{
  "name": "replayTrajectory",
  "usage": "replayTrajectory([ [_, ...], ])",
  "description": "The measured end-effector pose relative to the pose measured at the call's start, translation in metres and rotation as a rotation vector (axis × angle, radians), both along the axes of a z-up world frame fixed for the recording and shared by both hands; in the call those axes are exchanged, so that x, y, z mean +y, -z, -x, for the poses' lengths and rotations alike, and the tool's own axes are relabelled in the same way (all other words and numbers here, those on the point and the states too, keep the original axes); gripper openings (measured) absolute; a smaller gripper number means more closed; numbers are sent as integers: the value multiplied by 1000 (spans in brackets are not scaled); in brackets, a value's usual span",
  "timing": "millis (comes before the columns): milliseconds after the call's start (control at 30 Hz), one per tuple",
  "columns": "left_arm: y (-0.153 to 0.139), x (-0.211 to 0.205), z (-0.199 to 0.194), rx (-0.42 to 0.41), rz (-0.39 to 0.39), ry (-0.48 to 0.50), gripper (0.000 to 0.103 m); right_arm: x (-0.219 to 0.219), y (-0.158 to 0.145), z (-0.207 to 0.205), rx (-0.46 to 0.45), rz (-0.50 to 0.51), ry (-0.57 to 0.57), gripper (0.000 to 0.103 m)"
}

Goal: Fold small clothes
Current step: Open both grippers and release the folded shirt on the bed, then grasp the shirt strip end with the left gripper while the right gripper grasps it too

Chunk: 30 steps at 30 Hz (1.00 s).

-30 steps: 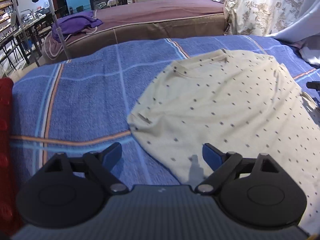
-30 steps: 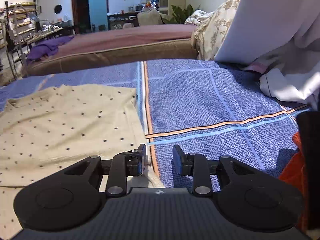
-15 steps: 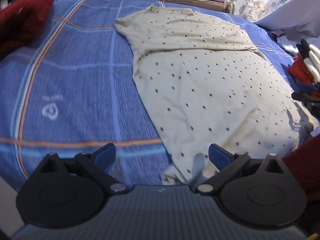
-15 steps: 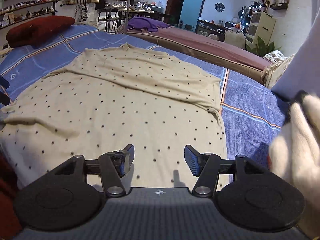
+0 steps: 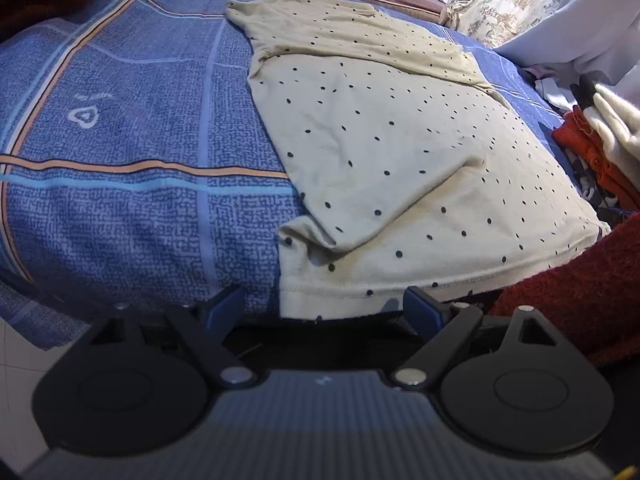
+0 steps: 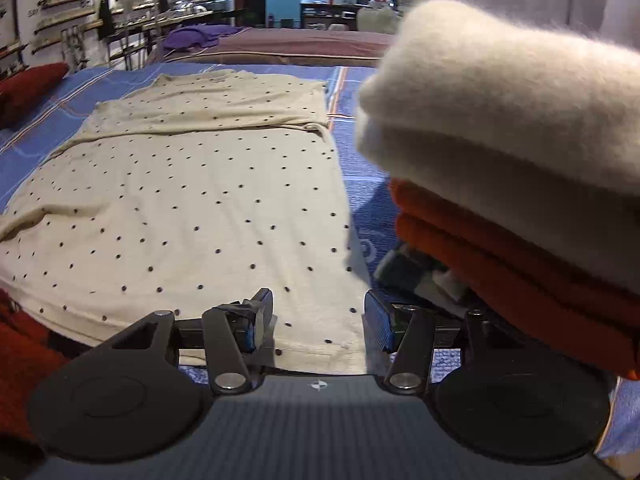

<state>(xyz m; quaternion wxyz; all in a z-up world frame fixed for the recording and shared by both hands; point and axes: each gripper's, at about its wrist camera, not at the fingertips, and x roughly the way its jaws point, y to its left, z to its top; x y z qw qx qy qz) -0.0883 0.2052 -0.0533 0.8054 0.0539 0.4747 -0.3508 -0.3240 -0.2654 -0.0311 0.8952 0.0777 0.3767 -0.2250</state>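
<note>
A cream cotton T-shirt with small dark dots (image 5: 400, 140) lies spread on a blue plaid bedspread with orange and pale stripes (image 5: 132, 120), its hem at the near bed edge and its collar toward 12 o'clock, so its long axis runs from the cameras away up the bed. The top part is folded across the body, making a band at the far end.

In the right wrist view, a stack of folded clothes crowds the 3 o'clock side: a fluffy cream knit (image 6: 512, 104) on top, an orange folded garment (image 6: 500, 248) beneath it, and a dark patterned piece under that, too shadowed to identify. The stack sits just beside the shirt's right edge and blocks the view of the bed beyond. A dark red knitted fabric (image 5: 568, 292) fills the 4 o'clock corner of the left wrist view and covers the shirt's near right hem corner; what it belongs to is cut off.

The left gripper (image 5: 322, 306) hangs over the hem's left corner, jaws wide and closing, pads clear of the cloth. The right gripper (image 6: 318, 322) hangs over the hem's right part, jaws likewise apart and closing, with shirt fabric below the gap and nothing clamped. A crease bulges near the left hem.
</note>
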Motion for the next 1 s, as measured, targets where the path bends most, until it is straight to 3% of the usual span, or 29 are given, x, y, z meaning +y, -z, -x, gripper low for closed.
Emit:
replayTrajectory([
  [100, 1, 2, 0, 6, 28, -38, 80, -13, 4, 6, 9, -59, 57, 87],
  [167, 0, 2, 1, -1, 25, -52, 63, -20, 8, 11, 15, -98, 97, 87],
  [233, 1, 2, 1, -7, 15, -42, 54, -29, 14, 16, 26, -155, 131, 87],
  [300, 1, 6, 0, 23, 42, -27, 23, -35, 20, 17, 27, -227, 141, 91],
  [367, 4, 6, -1, 76, 55, -13, 6, -32, 19, 15, 36, -226, 122, 90],
  [433, 6, -2, 4, 75, 27, 15, 6, -27, 19, 12, 43, -248, 69, 80],
  [567, 6, -7, 8, 71, 59, 7, 6, -29, 20, 12, 37, -296, 50, 14],
  [800, -13, 3, 10, 56, 82, -1, 4, -36, 8, 16, 9, -363, 66, 11],
  [1000, -59, 4, -16, -14, 196, -23, 4, -25, -30, -16, -91, -360, -55, 10],
])
